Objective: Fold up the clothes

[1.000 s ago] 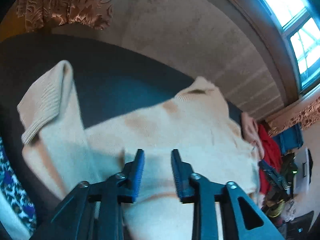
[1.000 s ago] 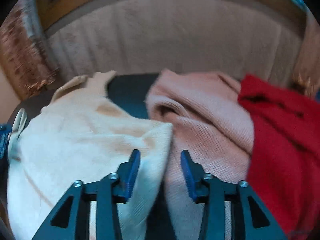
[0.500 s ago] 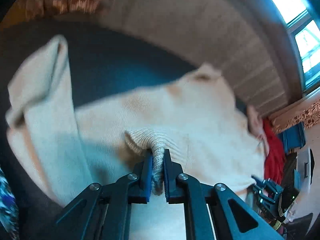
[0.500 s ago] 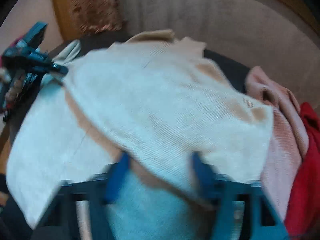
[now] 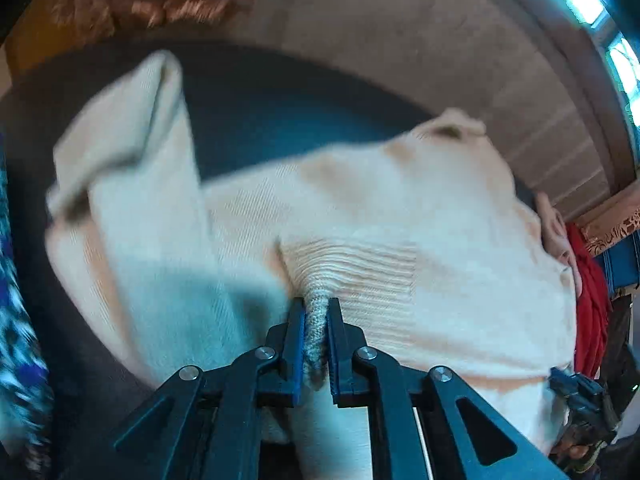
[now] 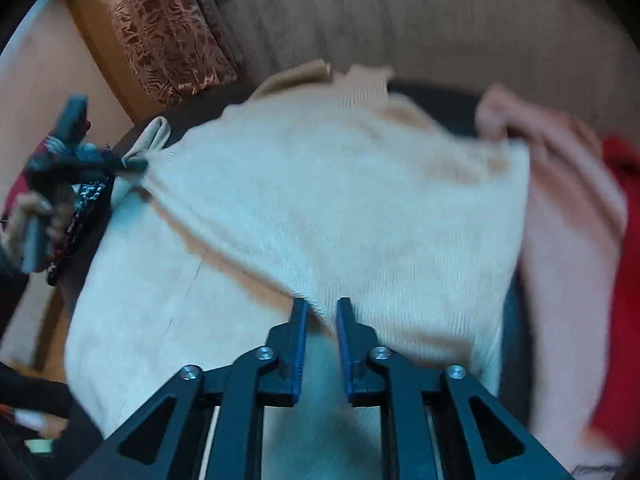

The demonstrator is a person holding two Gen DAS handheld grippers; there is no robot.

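Left wrist view: cream sweater (image 5: 360, 216) fills mid-frame on dark desk (image 5: 280, 112). Left tongs (image 5: 316, 336) clamp its ribbed hem. Right tongs (image 6: 322, 336) nearly closed on the folded edge, bottom center. Mid-fold; next, carry both edges toward the collar, evenly.

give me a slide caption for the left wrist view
Left gripper pinches the ribbed hem of a cream sweater spread on a dark cushion.
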